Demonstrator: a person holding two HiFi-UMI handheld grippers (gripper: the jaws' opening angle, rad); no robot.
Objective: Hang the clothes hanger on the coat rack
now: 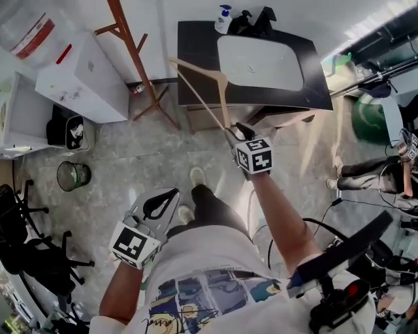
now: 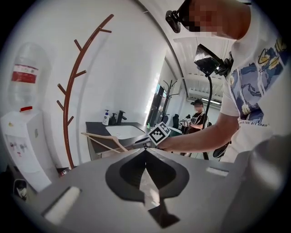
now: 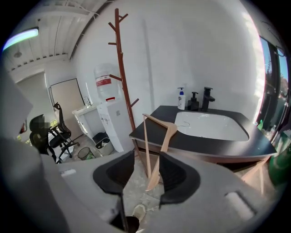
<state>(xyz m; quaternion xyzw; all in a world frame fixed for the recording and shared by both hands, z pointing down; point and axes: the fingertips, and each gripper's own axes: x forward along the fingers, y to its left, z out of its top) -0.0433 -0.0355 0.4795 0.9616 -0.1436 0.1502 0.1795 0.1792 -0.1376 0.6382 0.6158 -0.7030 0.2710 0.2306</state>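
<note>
**Hanger at right claw, off the rack**

Head view: the right claw sits at frame centre, reaching toward the black desk at the top of the frame. The wooden clothes hanger rises from the claw's tip, and its long bar slants to the upper left across the desk's front edge. I cannot tell whether it touches that edge.

The coat rack, red-brown with short pegs, stands at upper left, well apart from the hanger. No part of the hanger is on a peg.

Right gripper view: the right claw is partly open, with floor showing in the gap. The lower end of the clothes hanger stands in that gap, close against the right-hand jaw and clear of the left-hand one. The pads do not press it from both sides. The coat rack is at upper centre-left, beyond the hanger and left of the desk.

Left gripper view: the left claw has its tips meeting, and nothing is between the jaws. In the head view the left claw is at lower left, near the person's body and away from the hanger. From this side the clothes hanger shows at centre-left, in front of the desk, with the coat rack to its left.

Also on the desk: a soap bottle, at the top edge of the head view.
</note>
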